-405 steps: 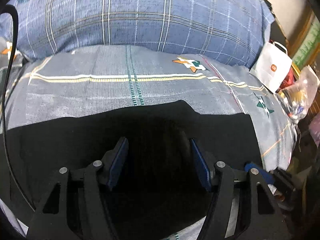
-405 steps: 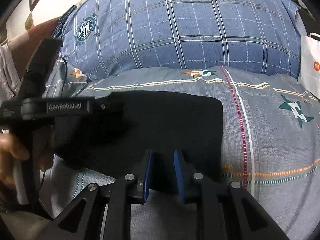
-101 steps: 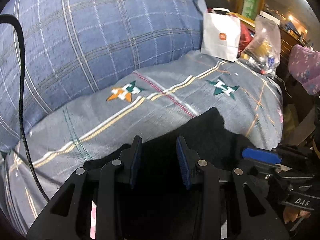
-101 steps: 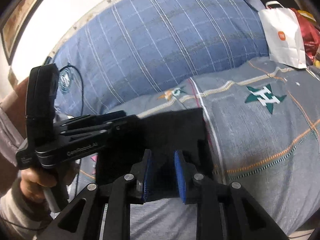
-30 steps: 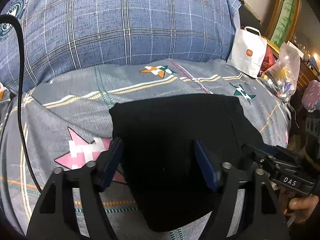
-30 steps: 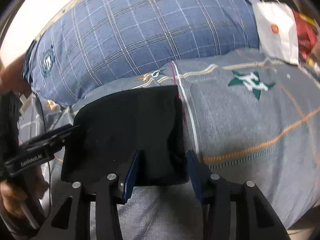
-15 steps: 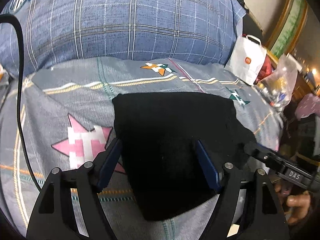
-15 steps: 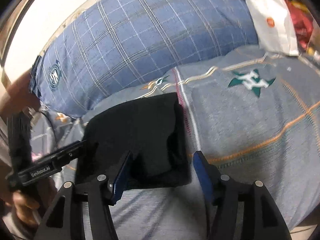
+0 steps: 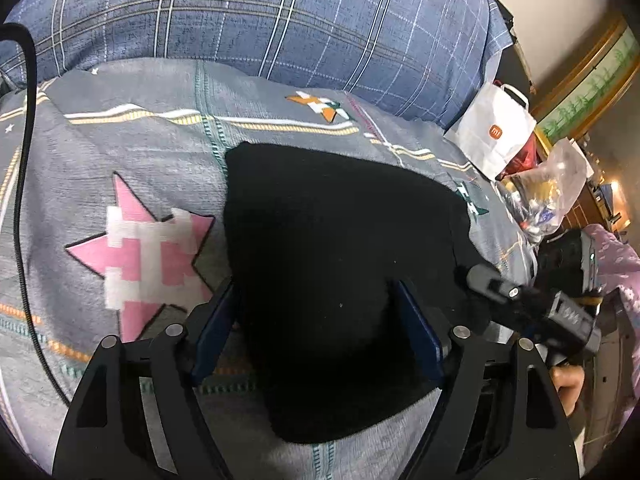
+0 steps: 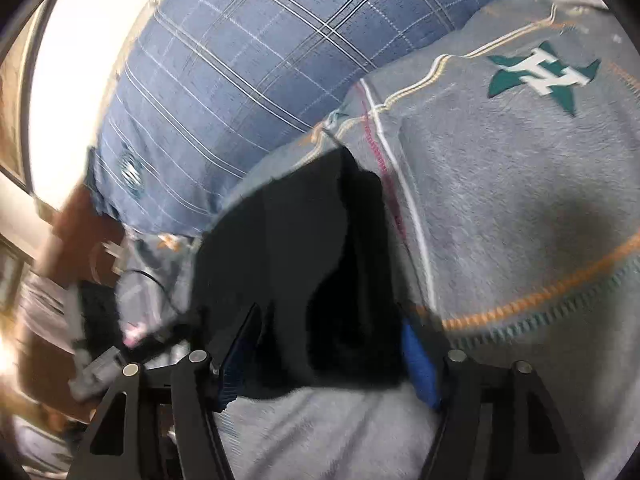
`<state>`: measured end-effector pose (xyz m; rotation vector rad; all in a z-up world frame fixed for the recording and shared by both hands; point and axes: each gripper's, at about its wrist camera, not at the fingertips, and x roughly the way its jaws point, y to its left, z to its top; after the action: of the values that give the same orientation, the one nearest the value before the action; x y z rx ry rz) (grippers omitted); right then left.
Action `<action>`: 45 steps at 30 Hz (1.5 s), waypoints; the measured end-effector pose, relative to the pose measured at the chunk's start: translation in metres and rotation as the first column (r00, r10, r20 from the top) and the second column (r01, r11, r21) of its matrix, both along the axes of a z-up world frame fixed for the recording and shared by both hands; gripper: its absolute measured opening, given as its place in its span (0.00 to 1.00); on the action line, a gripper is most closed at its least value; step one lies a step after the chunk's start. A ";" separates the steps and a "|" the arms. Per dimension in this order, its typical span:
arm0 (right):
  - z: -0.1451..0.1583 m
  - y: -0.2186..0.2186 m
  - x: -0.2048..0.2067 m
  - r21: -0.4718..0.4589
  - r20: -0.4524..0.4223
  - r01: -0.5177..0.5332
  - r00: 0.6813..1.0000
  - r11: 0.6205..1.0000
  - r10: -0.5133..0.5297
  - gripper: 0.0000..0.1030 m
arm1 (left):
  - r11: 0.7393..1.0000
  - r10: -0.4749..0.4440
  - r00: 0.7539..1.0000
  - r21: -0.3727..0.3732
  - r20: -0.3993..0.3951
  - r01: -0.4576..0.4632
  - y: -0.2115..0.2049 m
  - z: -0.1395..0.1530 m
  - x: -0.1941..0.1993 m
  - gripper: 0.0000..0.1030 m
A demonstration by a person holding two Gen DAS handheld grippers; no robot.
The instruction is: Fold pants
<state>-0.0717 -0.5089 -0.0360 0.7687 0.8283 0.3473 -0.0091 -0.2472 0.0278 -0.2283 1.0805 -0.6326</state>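
Note:
The black pants [image 9: 332,232] lie folded into a compact rectangle on the grey patterned bedspread [image 9: 152,152]. My left gripper [image 9: 316,320] hovers over their near part, its jaws wide and still opening; the blue pads [image 9: 212,332] flank the cloth without pressing it. In the blurred right wrist view the pants [image 10: 300,240] sit ahead. My right gripper [image 10: 328,352] straddles their near right corner with its jaws opening, pads apart from the cloth. The right gripper [image 9: 532,312] also shows at the pants' right edge, and the left gripper [image 10: 100,368] appears blurred at lower left.
A big blue plaid cushion [image 9: 280,20] rises behind the bedspread. A white paper bag [image 9: 496,136] and a clear plastic bag [image 9: 556,184] stand at the bed's far right. A black cable [image 9: 24,160] runs down the left side. A person's hand [image 9: 568,384] holds the right gripper.
The right jaws have spread wider, and that view has rolled and moved closer to the pants. The left view has rolled slightly and its jaws widened a little. The pants lie still.

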 end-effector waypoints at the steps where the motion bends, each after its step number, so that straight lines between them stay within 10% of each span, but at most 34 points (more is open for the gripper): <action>1: -0.001 -0.001 0.003 0.020 0.001 -0.006 1.000 1.000 0.006 0.70 | 1.000 -0.002 1.000 -0.002 -0.007 0.002 -0.002 -0.003 0.001 0.78; 12: 0.034 0.040 -0.017 -0.237 0.121 -0.008 0.992 0.972 0.037 0.42 | 1.000 0.003 0.999 0.000 0.039 -0.003 0.001 0.007 -0.006 0.74; 33: 0.091 0.152 0.003 -0.214 0.228 -0.120 0.959 0.969 0.169 0.41 | 0.985 0.104 0.970 0.113 0.220 -0.131 0.101 0.084 -0.011 0.74; 45: 0.060 0.199 0.052 -0.211 0.145 -0.181 0.966 0.961 0.213 0.41 | 0.969 0.176 0.972 0.147 0.158 -0.199 0.138 0.042 0.017 0.74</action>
<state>-0.0195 -0.3101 0.0241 0.4668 0.7697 0.4941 0.0081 -0.1092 0.0699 -0.1393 0.9524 -0.3824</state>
